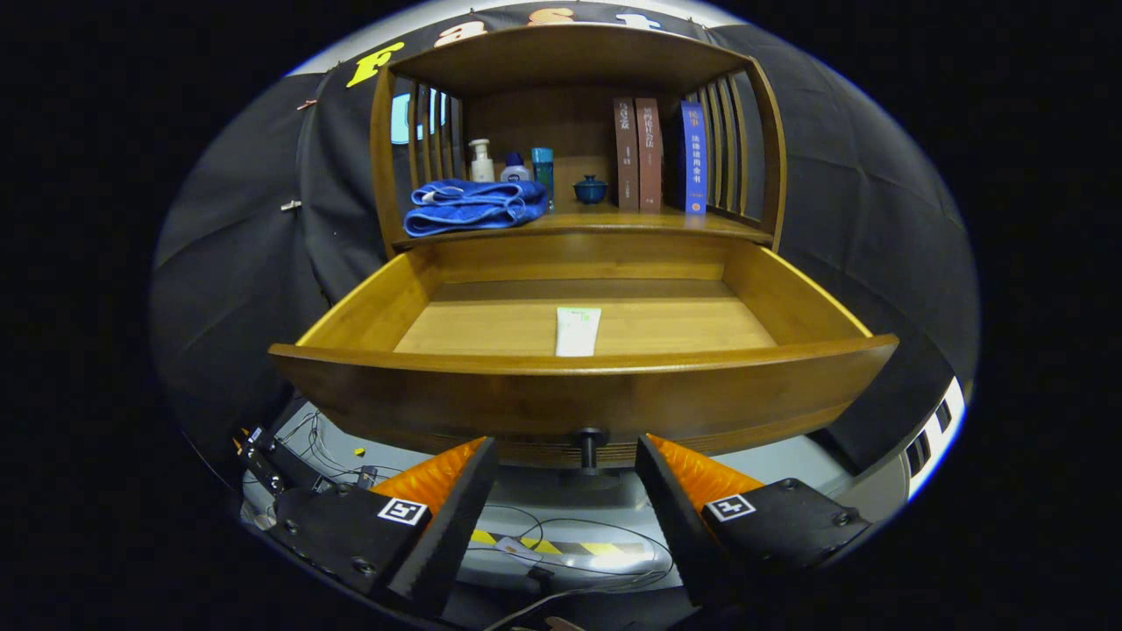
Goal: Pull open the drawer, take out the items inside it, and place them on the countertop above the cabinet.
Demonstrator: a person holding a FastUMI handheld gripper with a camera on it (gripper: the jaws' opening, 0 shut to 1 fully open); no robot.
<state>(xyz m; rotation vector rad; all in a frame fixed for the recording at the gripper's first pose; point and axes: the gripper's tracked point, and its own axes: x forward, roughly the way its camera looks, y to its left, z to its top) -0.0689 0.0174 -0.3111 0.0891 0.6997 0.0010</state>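
Drawer [578, 399] is pulled out mid-frame, tube [578, 330] inside; claw [565, 460] spread apart around the knob [589, 441], not touching.

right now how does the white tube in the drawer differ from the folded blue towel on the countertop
The small white tube lies flat and alone on the floor of the open wooden drawer; the folded blue towel sits higher, on the wooden countertop, beside bottles. The tube is slim, straight and stiff-looking; the towel is wider, soft and bunched in layers. Both lie beyond the open gripper, whose fingers flank the dark drawer knob without touching it.
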